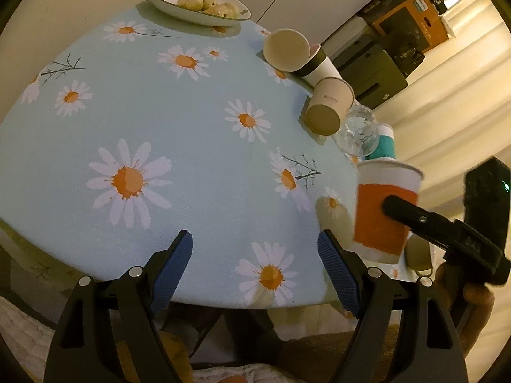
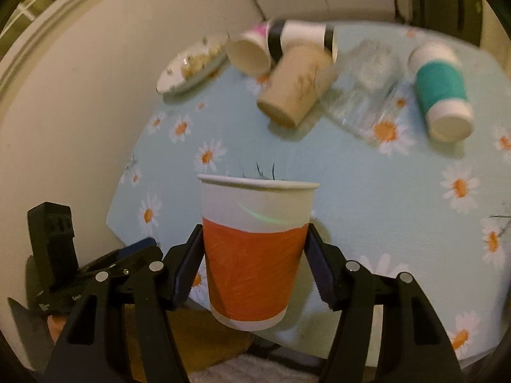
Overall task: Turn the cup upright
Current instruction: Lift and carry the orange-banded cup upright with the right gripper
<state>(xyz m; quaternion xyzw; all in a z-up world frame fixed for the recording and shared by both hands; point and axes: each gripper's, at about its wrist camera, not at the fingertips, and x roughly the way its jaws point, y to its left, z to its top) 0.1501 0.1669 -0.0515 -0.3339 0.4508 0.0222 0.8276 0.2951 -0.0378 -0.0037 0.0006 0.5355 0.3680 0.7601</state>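
Observation:
My right gripper [image 2: 255, 255] is shut on an orange-and-white paper cup [image 2: 254, 252], held upright with its rim up, above the table's near edge. The same cup [image 1: 385, 210] shows in the left wrist view at the right, with a right finger [image 1: 412, 214] across its orange band. My left gripper [image 1: 255, 252] is open and empty over the front edge of the daisy tablecloth [image 1: 179, 134]. Other cups lie on their sides: a beige one [image 2: 295, 86], a teal-banded one [image 2: 442, 92], and a white one with black bands [image 2: 303, 36].
A clear glass [image 2: 367, 89] lies tipped between the beige and teal cups. A flowered dish with food [image 1: 198, 1] sits at the table's far edge. Boxes [image 1: 412, 16] and curtains stand beyond the table on the right. A wall runs along the table's left side in the right wrist view.

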